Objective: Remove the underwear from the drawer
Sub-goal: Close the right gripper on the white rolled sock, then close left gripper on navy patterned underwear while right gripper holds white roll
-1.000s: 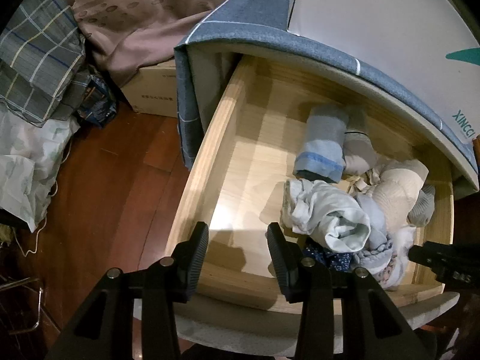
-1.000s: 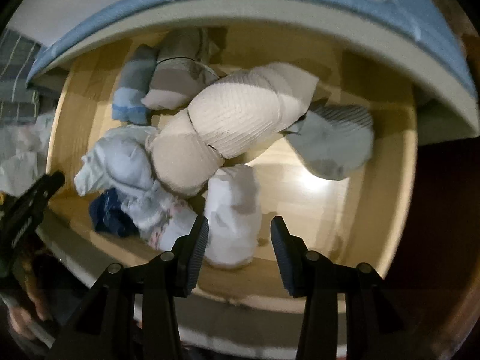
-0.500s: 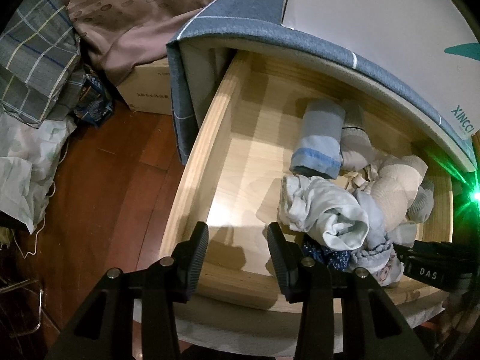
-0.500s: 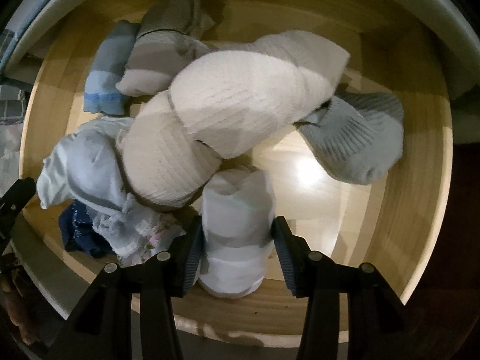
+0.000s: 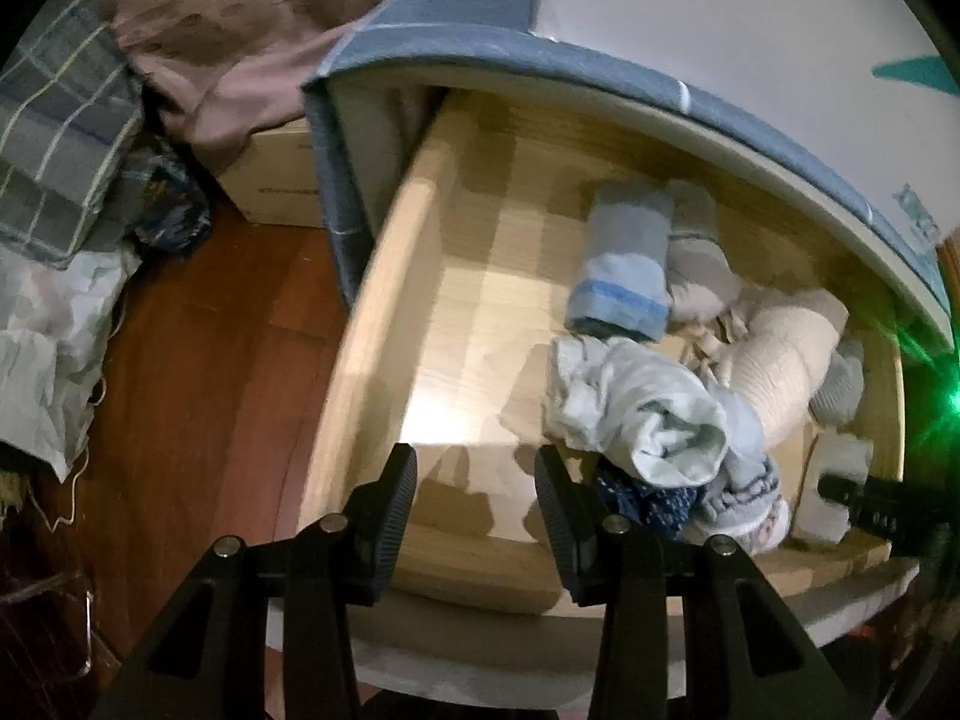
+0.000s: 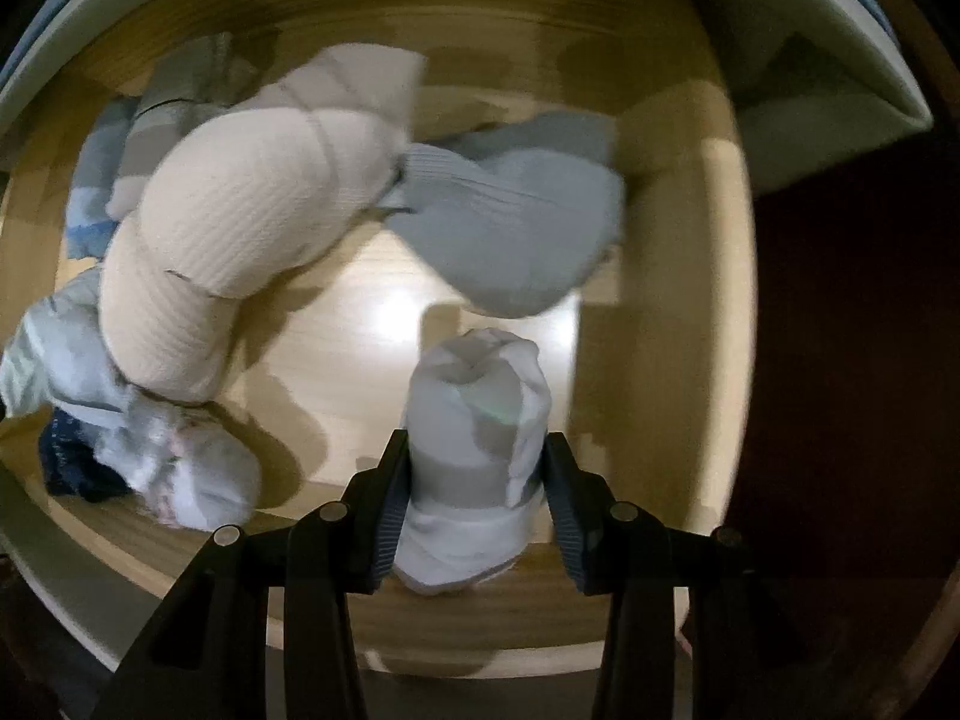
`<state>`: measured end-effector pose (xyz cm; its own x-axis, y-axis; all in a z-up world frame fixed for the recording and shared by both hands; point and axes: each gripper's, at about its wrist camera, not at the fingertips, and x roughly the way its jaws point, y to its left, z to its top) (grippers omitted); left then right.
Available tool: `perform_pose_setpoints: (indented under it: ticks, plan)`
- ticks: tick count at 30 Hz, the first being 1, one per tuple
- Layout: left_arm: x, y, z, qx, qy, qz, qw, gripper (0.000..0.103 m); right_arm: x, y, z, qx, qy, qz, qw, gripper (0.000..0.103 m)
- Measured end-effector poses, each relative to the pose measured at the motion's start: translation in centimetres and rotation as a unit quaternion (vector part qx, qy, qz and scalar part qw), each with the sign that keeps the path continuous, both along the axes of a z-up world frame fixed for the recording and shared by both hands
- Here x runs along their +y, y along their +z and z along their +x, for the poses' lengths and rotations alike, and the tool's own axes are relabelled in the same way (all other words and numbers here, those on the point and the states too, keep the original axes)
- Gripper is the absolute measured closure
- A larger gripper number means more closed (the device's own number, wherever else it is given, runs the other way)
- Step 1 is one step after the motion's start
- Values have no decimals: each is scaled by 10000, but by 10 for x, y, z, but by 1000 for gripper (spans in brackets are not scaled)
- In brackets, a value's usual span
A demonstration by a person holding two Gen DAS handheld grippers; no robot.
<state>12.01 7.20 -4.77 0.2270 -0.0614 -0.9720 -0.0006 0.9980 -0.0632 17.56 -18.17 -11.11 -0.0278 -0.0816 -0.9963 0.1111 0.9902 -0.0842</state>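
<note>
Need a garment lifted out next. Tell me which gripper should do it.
Right. The right gripper is closing with the white rolled garment between its pads near the drawer front. The left gripper hangs open over bare drawer floor.

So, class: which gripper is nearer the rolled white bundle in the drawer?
Right. The right gripper straddles the white bundle, jaws closing; the left gripper hovers over bare drawer floor, apart.

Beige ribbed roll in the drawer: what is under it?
The beige ribbed roll lies over pale blue underwear and a grey piece; whatever lies directly beneath is covered.
</note>
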Motion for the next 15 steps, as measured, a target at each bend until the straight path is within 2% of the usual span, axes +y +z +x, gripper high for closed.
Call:
perform_pose_setpoints:
  ticks: [4, 7, 9, 12, 15]
  plan:
    - [-13, -5, 1, 227, -448, -30, 9987, 61, -7, -1, -2, -43, -255, -29, 9997, 63]
    - [-22, -3, -3, 273, -772, -57, 9966, 61, 0, -5, -3, -120, -229, -114, 9996, 63]
    - [-25, -2, -4, 423, -848, -253, 9952, 61, 5, -7, -17, -137, -193, -158, 9996, 63]
    - [-28, -3, -3, 766, -821, -723, 9910, 61, -10, -5, -30, -159, -297, -40, 9994, 62]
    - [-35, -3, 1, 863, -720, -892, 9896, 61, -15, 0, -30, -181, -327, 25, 9993, 62]
